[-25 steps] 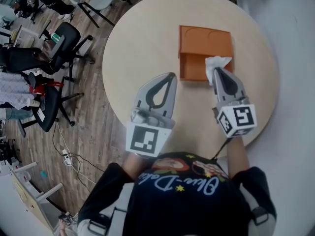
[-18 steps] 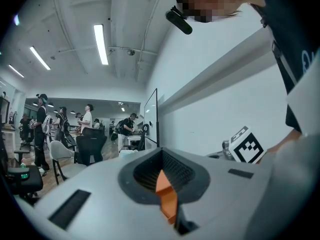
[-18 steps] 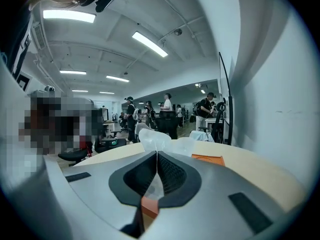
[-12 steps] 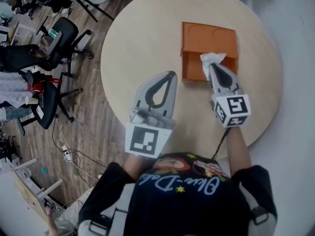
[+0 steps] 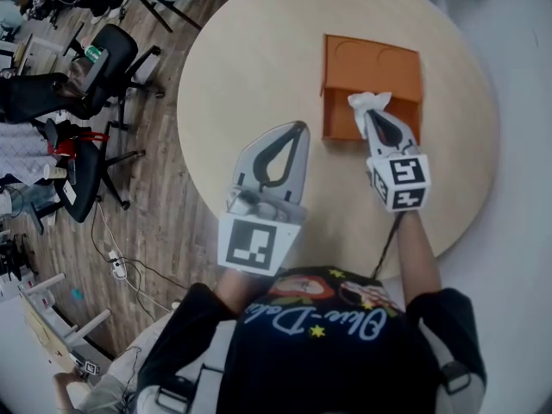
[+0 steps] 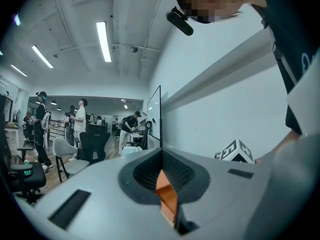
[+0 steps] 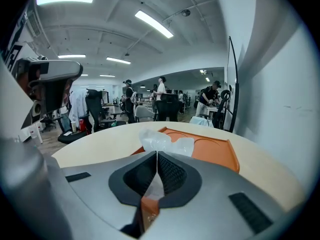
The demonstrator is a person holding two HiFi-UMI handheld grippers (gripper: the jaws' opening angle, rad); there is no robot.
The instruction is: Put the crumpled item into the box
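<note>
A crumpled white item [image 5: 371,103] is clamped in the right gripper [image 5: 369,117] and pointed forward beyond its tips, above the orange box [image 5: 379,63]. The left gripper [image 5: 297,128] is closed on nothing.

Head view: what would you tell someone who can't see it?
The right hand-held gripper pinches a crumpled white item over the near part of an orange box on a round table. The left hand-held gripper hangs shut and empty beside it, above the table.
</note>
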